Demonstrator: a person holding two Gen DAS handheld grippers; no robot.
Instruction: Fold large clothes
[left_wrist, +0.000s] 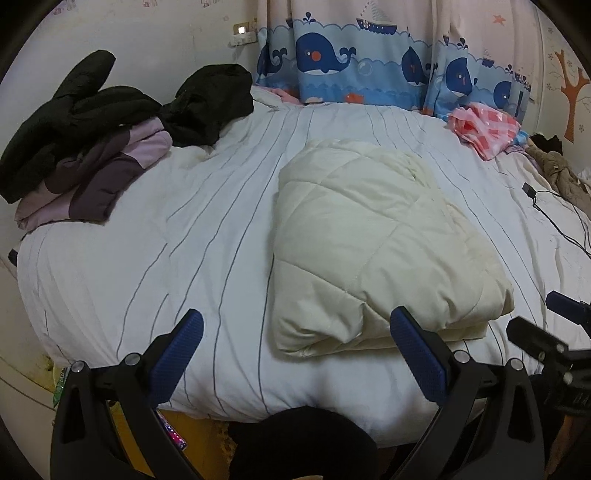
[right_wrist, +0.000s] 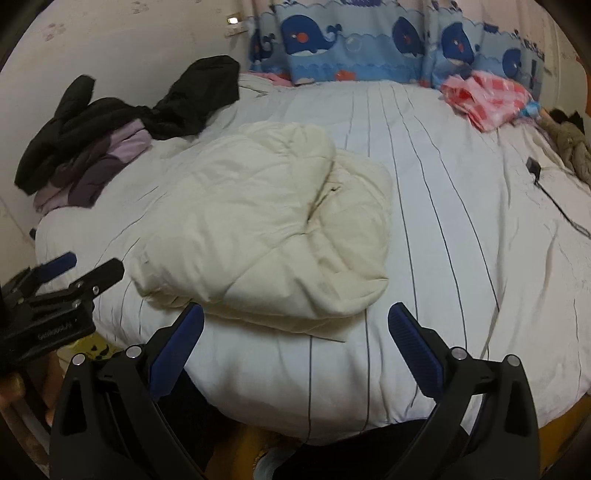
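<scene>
Striped bed (left_wrist: 184, 236), whale curtain (left_wrist: 325, 62), cream jacket (left_wrist: 369, 236)

You are holding your left gripper (left_wrist: 295, 325) with its blue-padded jaws spread wide, gripping nothing. Your right gripper (right_wrist: 295, 319) is gaping equally wide, also empty, the two tools hovering side by side.

Folded cream quilted garment (left_wrist: 373, 236) on striped bed (left_wrist: 184, 229)
</scene>
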